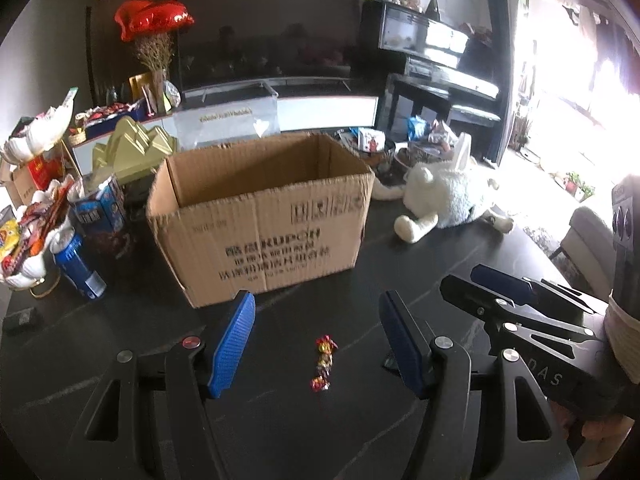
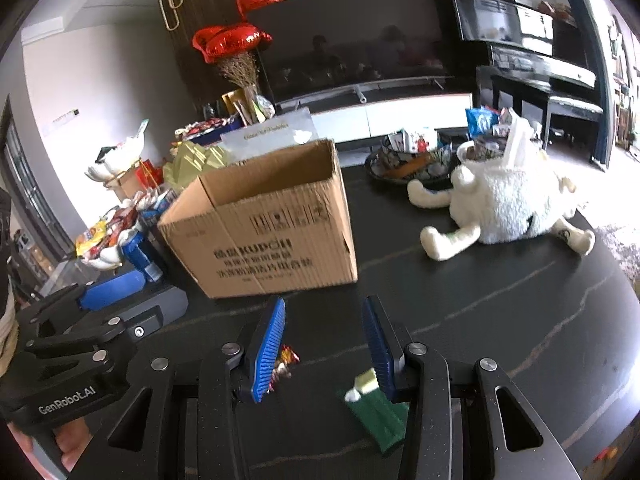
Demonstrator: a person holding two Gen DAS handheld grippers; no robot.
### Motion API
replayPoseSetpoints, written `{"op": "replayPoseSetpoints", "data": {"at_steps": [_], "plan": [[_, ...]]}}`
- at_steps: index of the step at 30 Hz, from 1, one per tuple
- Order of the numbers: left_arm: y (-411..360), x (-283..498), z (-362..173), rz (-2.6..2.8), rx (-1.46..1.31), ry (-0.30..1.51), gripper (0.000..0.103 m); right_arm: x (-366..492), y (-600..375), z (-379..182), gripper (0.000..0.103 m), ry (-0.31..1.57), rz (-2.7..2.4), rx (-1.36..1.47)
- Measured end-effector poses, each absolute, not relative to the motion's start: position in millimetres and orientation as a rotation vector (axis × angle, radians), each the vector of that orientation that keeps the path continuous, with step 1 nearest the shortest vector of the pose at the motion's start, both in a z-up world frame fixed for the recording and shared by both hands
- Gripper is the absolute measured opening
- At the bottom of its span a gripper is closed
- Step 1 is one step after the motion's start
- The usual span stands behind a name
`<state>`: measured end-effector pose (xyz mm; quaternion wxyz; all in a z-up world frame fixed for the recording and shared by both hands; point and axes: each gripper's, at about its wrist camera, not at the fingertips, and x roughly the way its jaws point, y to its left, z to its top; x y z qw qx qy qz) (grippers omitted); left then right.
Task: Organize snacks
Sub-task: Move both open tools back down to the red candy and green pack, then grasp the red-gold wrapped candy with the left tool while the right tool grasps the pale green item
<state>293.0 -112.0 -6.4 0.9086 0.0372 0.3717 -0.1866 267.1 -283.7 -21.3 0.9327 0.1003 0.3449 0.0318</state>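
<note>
An open cardboard box [image 1: 260,216] stands on the dark table; it also shows in the right wrist view [image 2: 272,232]. A small red and gold wrapped candy [image 1: 323,362] lies on the table between the fingers of my left gripper [image 1: 316,344], which is open and empty. In the right wrist view the candy [image 2: 285,362] lies partly hidden behind the left finger. A green snack packet [image 2: 376,412] lies by the right finger of my right gripper [image 2: 325,340], which is open and empty. The right gripper also shows at the right of the left wrist view [image 1: 500,292].
A white plush toy [image 1: 448,196] lies right of the box. A blue can [image 1: 78,268], blue cartons [image 1: 102,208] and a shell dish of snacks [image 1: 28,240] stand to the left. A dark bowl of snacks [image 2: 416,160] sits behind the plush.
</note>
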Motion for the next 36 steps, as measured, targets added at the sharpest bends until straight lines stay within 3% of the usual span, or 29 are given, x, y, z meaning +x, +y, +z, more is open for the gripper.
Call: {"op": "replayPoseSetpoints", "data": {"at_steps": [26,36], "plan": [[-120.0,295.4,-106.5,-0.416,0.074,0.961,0.063,263.4,-285.1,-114.0,0.041,0.867,0.063,0.222],[-122.3,308.9,-127.6,-0.422,0.057,1.006,0.058,274.7,-288.1,-127.4,0.041,0.882,0.038,0.21]]}}
